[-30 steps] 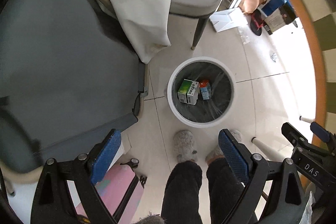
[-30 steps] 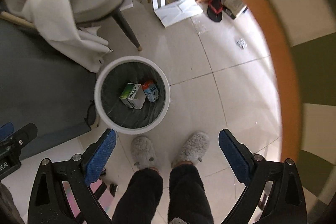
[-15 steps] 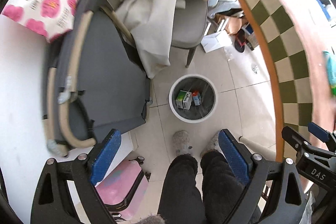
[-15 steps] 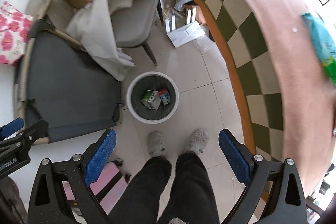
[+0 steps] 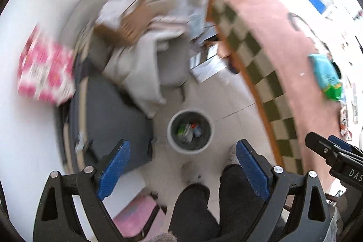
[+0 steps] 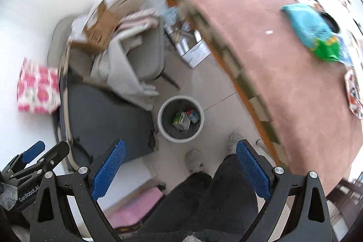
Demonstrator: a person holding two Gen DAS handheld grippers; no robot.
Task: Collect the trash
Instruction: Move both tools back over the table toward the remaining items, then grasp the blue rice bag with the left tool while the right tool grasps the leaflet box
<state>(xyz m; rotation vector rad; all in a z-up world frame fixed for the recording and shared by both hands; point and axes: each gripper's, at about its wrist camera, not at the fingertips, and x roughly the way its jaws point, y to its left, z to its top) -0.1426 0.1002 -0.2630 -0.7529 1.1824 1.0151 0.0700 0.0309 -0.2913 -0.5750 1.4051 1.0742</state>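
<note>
Both grippers are spread wide with nothing between their blue pads: the left gripper and the right gripper each look down from high above the floor, and neither touches any object. Directly below, on the pale tiled floor, stands a round white-rimmed trash bin with a dark liner; in the left wrist view it sits near the centre. Inside the bin lie a green-and-white carton and, just to its right, a smaller carton with a red top; the two lie close together, but contact cannot be confirmed. The person's dark trouser legs and grey slippers occupy the near side of the bin. To the left of the bin lies a dark grey mat. Beyond it, at the far left, a grey chair carries draped pale cloth and a brown cardboard box. A pink-and-white patterned package rests at the left by the wall. To the right of the bin runs a table with a pinkish-brown top and a green-and-cream chequered edge. On the tabletop, well apart from both grippers, lies a teal-and-green packet, also seen in the left wrist view. Both views are motion-blurred, so finer detail on the tabletop cannot be resolved.
</note>
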